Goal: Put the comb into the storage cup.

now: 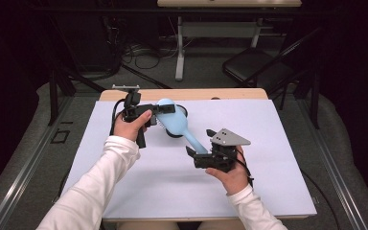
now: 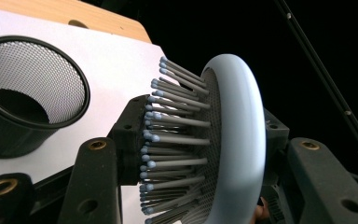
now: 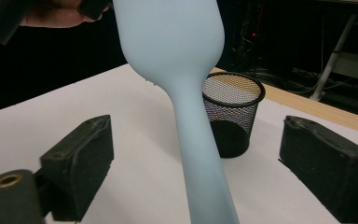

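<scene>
A wide white sheet (image 1: 182, 182) covers the wooden table (image 1: 182, 94), and both of the person's white-sleeved forearms reach in over it from the near edge. Above the middle of the sheet hangs a pale blue plastic hairbrush (image 1: 175, 123) with grey, blue-tipped bristles, its oval head toward the far left and its long handle slanting down to the near right. The left gripper (image 1: 165, 109), held in the left hand (image 1: 130, 125), pinches the brush head across its thickness: in the left gripper view one black pad sits among the bristles and the other against the smooth back (image 2: 242, 140). The right gripper (image 1: 199, 143), topped by a grey three-cornered plate, stands at the handle's end with its jaws spread wide, the handle (image 3: 200, 154) passing between the two pads and apparently touching neither. A small black wire-mesh cup (image 3: 233, 112) stands upright on the sheet just beyond the brush, largely hidden under it in the high view.
</scene>
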A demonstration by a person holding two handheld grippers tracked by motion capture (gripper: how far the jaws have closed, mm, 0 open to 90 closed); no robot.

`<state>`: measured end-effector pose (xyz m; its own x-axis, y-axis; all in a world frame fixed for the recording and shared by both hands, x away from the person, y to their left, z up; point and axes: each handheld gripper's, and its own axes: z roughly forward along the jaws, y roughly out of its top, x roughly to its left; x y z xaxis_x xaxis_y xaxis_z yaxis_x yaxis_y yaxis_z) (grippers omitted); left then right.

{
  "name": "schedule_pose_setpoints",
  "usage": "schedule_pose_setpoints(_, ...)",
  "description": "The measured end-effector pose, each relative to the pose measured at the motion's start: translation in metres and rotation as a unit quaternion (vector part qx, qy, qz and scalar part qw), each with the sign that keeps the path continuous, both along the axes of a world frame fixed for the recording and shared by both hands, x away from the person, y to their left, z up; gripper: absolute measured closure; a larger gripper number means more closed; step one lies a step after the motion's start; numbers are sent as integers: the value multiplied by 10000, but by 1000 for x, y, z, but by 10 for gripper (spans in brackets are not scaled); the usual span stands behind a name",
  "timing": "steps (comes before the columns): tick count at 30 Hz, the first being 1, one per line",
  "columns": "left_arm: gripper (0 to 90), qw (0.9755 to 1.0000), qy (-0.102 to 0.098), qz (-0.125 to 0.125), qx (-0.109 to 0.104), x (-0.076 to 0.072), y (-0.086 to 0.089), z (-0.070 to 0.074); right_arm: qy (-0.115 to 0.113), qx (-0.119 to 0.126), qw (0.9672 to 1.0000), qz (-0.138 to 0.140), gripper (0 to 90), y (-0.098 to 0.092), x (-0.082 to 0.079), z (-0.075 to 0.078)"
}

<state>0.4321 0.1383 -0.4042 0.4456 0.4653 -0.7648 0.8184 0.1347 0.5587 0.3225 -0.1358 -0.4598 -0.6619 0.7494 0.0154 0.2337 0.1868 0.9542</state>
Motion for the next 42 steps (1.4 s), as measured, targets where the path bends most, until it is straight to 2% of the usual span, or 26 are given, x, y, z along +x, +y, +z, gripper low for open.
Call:
schedule_pose_setpoints(4, 491, 10000, -46, -4, 34, 1, 0, 1, -44, -95, 9999, -56, 0, 2, 0, 0)
schedule_pose_setpoints(11, 491, 9998, -154, 49, 95, 4, 2, 3, 22, -168, 9997, -160, 0, 2, 1, -1)
schedule_pose_setpoints(12, 491, 9999, -103, 74, 75, 4, 1, 3, 37, -184, 9997, -184, 0, 2, 1, -1)
schedule_pose_setpoints(14, 491, 9998, -168, 70, 124, 5, 3, 3, 61, -191, 9996, -204, 0, 2, 1, -1)
schedule_pose_setpoints(18, 491, 9997, -145, 124, 142, 6, 4, 5, 69, -219, 9995, -202, 0, 2, 2, -2)
schedule_pose_setpoints(19, 491, 9996, -209, 121, 165, 7, 4, 5, 70, -221, 9995, -192, 0, 2, 2, -2)
schedule_pose_setpoints(24, 491, 9994, -243, 168, 189, 8, 5, 9, 60, -209, 9996, -176, 0, 1, 2, -2)
schedule_pose_setpoints(30, 491, 9984, -448, 226, 249, 8, 7, 17, 73, -196, 9995, -241, 0, 0, 3, -2)
schedule_pose_setpoints(34, 491, 9979, -515, 268, 287, 10, 8, 21, 82, -199, 9994, -259, 0, -1, 4, -3)
schedule_pose_setpoints(42, 492, 9965, -642, 450, 302, 14, 9, 30, 94, -179, 9994, -286, 0, -3, 5, -3)
